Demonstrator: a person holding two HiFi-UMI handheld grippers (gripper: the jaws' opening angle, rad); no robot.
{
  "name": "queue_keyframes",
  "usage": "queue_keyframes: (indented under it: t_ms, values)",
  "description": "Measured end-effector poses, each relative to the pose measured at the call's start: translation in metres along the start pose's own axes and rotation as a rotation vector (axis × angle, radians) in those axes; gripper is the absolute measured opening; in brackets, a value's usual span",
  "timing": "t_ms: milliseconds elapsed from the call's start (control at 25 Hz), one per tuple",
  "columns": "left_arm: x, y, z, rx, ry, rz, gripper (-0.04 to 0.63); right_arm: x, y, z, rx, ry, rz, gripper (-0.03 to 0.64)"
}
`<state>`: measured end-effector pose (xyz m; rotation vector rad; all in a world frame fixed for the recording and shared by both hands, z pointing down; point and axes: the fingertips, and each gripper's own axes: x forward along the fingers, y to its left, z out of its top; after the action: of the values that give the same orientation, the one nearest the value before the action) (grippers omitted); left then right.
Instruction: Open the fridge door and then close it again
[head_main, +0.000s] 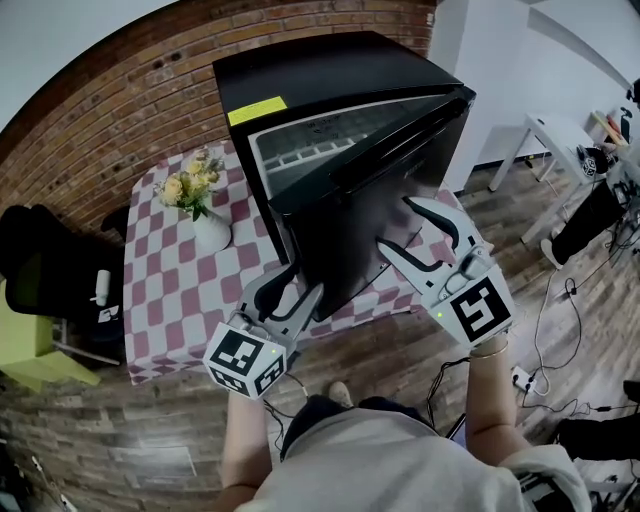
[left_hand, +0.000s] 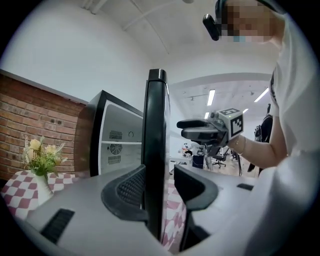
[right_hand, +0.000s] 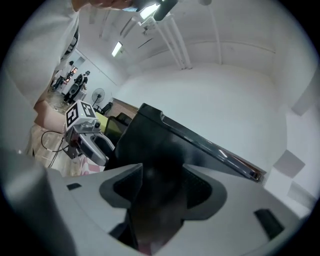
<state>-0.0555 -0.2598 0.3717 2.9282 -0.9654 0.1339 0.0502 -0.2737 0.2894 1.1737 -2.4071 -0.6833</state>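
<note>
A small black fridge (head_main: 320, 80) stands on a checked table, its door (head_main: 370, 200) swung partly open so the pale inside shows. My left gripper (head_main: 300, 290) straddles the door's lower free edge. In the left gripper view that edge (left_hand: 155, 140) runs upright between the jaws of the left gripper (left_hand: 160, 180). One pad lies beside the edge and a gap shows at the other. My right gripper (head_main: 400, 228) is open, its fingers spread at the door's dark front face (right_hand: 155, 145). Nothing is gripped in the right gripper (right_hand: 162, 185).
A white vase of flowers (head_main: 200, 200) stands on the checked tablecloth (head_main: 170, 290) left of the fridge. Behind is a brick wall (head_main: 120, 100). A black chair (head_main: 40, 270) sits at the left, with a white table (head_main: 555, 135) and floor cables (head_main: 560, 330) at the right.
</note>
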Motion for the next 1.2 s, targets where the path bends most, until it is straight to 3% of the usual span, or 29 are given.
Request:
queue_keyframes:
  t_ms: [360, 920, 1040, 1200]
  values:
    - [-0.007, -0.047, -0.003, -0.003, 0.002, -0.032, 0.176, -0.037, 0.034, -0.004, 0.214, -0.073, 0.001, 0.25]
    - [-0.005, -0.134, -0.013, -0.011, -0.007, -0.152, 0.164, -0.102, 0.086, -0.01, 0.377, -0.082, -0.009, 0.249]
    - [-0.002, -0.146, -0.015, -0.052, -0.017, -0.177, 0.089, -0.111, 0.094, -0.014, 0.412, -0.053, -0.011, 0.244]
    - [0.003, -0.165, -0.017, -0.04, -0.012, -0.211, 0.081, -0.122, 0.1, -0.017, 0.443, -0.029, -0.041, 0.244]
